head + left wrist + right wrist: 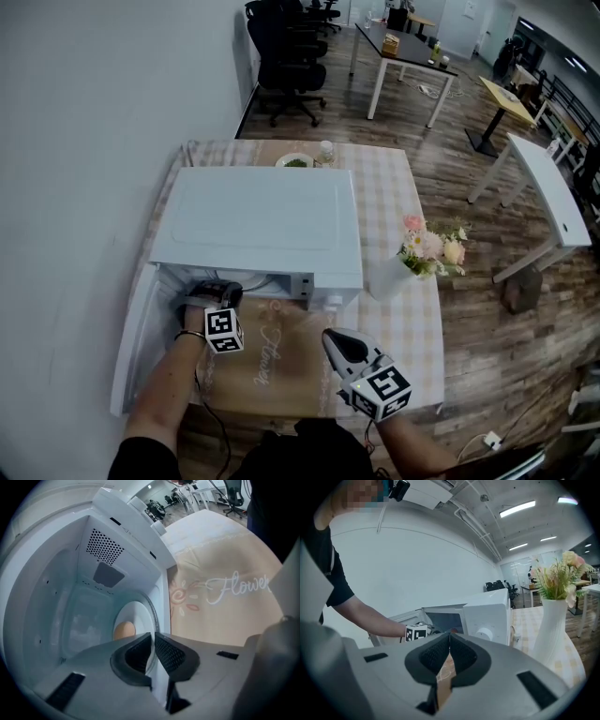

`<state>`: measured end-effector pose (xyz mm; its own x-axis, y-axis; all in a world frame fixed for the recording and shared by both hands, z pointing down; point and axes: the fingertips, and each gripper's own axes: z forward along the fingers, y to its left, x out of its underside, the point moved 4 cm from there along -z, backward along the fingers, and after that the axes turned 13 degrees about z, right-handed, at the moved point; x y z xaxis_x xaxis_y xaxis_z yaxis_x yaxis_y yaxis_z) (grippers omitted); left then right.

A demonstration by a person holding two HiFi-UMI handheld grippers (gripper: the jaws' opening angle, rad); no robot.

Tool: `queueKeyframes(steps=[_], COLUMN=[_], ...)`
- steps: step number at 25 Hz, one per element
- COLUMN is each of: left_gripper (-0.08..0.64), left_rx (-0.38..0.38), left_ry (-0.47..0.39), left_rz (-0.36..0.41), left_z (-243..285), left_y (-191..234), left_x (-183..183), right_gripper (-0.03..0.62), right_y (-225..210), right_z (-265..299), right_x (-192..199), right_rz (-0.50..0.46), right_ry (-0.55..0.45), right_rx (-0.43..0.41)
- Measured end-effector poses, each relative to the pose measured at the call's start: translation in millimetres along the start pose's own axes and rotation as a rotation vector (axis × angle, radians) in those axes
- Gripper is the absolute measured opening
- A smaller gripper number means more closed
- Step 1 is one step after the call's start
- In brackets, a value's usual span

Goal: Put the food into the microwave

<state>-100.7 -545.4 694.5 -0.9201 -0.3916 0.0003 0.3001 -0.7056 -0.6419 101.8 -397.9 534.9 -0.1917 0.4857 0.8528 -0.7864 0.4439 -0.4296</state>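
Left claw clenches round white plate of orange food inside white microwave; release likely next; right claw clenched, empty.

Microwave noted white. Food tan, on white plate. Bench cloth checked beige-white; mat brown, white-scripted. Flowers pink.

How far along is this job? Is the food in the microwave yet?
Nearly there. Done: the microwave has its door swung open, and the plate with the brownish food is inside the cavity. In hand: the left gripper looks shut on the plate's rim. The right gripper is shut on nothing, out over the table. Left to do: let go, draw back and close the door.
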Motion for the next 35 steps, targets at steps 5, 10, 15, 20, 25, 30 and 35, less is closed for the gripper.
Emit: queueKeyframes(steps=[5,10,15,20,25,30,35], left_gripper=[0.035,0.035,0.035,0.035,0.038,0.094,0.103], left_rx=[0.028,0.029,0.032,0.089,0.15,0.147,0.092], left_ry=[-0.019,-0.006,-0.011,0.0,-0.017,-0.029,-0.044], left_rz=[-0.016,0.007,-0.029,-0.044,-0.029,-0.021,-0.041], left_z=[0.4,0.5,4.0,10.2,8.8,1.9,-17.8], left_y=[5.1,4.8,10.6,16.9,20.2,13.0,10.7], left_x=[-2.6,-1.0,1.7,4.2,2.3,-4.7,-7.3], right_gripper=[0.009,0.009,0.009,0.009,0.009,0.008,0.009], right_y=[-3.4,-1.9,-5.5,-9.4,-11.2,-10.4,0.6], right_z=[4.1,6.4,6.4,5.6,2.8,-1.6,-2.8], right_x=[0.6,3.7,4.1,4.0,3.9,3.4,-2.4], right_rz=[0.017,0.0,0.007,0.01,0.01,0.022,0.016], right_ry=[0.014,0.026,0.029,0.035,0.028,0.023,0.009], right_rx=[-0.004,-0.022,-0.024,-0.016,-0.008,-0.004,-0.014])
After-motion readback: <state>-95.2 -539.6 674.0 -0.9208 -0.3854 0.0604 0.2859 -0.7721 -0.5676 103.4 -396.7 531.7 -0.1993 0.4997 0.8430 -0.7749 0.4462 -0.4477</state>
